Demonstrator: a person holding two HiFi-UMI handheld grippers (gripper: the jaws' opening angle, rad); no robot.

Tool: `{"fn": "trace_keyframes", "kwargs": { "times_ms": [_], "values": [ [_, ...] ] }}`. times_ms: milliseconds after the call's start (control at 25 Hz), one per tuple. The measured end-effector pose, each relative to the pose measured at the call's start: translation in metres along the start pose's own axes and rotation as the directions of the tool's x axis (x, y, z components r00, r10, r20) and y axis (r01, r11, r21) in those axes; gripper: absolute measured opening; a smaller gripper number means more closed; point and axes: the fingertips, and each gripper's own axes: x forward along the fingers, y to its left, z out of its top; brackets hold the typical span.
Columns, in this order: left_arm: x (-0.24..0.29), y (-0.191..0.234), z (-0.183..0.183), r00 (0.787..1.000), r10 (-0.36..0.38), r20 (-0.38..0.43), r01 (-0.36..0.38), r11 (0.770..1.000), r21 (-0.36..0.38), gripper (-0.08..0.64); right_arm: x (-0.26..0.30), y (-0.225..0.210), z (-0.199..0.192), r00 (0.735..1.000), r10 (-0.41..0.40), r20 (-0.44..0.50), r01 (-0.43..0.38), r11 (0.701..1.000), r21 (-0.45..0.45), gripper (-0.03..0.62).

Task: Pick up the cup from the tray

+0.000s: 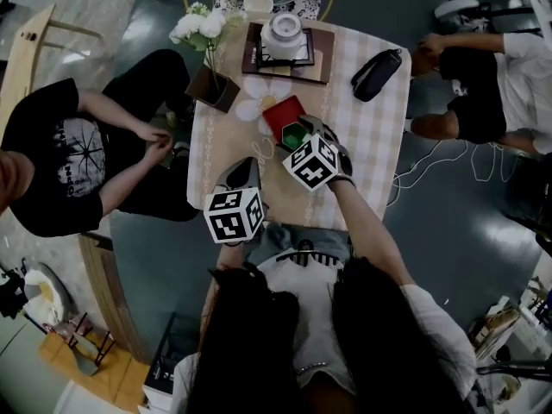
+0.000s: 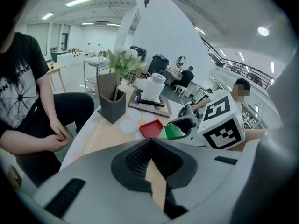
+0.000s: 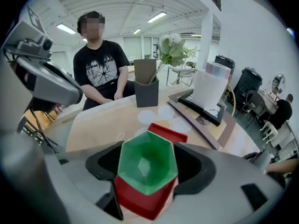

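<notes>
The cup (image 3: 146, 164), a green six-sided one standing mouth-up, sits on the red tray (image 3: 170, 133) near the middle of the counter (image 1: 371, 136). It is already inside the reach of the right tool (image 3: 148, 172).

In the right gripper view the cup is dead centre between the two jaws. One flat side faces the jaw at 9 o'clock and another faces the jaw at 3 o'clock, with corners pointing to 12 and 6. Seen from above it has no long axis to favour, so this flat-to-pad line-up is what the grasp depends on.

The right tool is released. Its jaws are spread wide and lie just beside the cup's sides, and I judge there is no squeeze yet. The cup rests on the tray, which shows beneath it at 6 o'clock and beyond it at 1 o'clock.

The left tool (image 2: 150, 155) is clenched on nothing, its jaws meeting. It hangs back at the near edge of the counter, and in the head view the cup lies at about 1 o'clock from it. The right tool is clearly the nearer one. What remains is probably a straight pinch and a lift towards 12, keeping the tray down.
</notes>
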Motion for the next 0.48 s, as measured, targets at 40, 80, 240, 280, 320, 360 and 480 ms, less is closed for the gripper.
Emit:
{"fn": "trace_keyframes", "kwargs": {
  "times_ms": [40,80,240,280,320,360,480],
  "values": [
    [0.001,0.001,0.000,1.000,0.001,-0.001,-0.001,1.000,-0.001,0.008,0.000,-0.001,0.000,1.000,-0.004,-0.002,0.004,1.000,0.002,0.319],
    [0.001,0.002,0.000,1.000,0.001,-0.002,-0.001,1.000,-0.002,0.008,0.000,-0.001,0.000,1.000,-0.007,-0.002,0.007,1.000,0.004,0.319],
    [0.004,0.001,0.001,1.000,-0.004,-0.007,0.004,1.000,0.004,0.008,-0.003,-0.004,0.001,1.000,-0.013,0.006,0.013,1.000,0.020,0.316],
    [0.005,0.000,0.001,1.000,-0.008,-0.008,0.008,1.000,0.008,0.008,-0.006,-0.006,0.002,1.000,-0.018,0.015,0.018,0.999,0.030,0.316],
    [0.006,-0.002,0.001,1.000,-0.012,-0.010,0.012,1.000,0.013,0.008,-0.011,-0.008,0.003,0.999,-0.028,0.024,0.027,0.999,0.039,0.316],
    [0.006,-0.004,0.001,1.000,-0.017,-0.012,0.017,1.000,0.018,0.008,-0.016,-0.012,0.004,0.999,-0.040,0.032,0.039,0.998,0.045,0.316],
    [0.010,-0.011,0.001,0.999,-0.035,-0.021,0.035,0.999,0.039,0.008,-0.029,-0.025,-0.004,0.996,-0.082,0.033,0.079,0.994,0.069,0.316]
  ]
}}
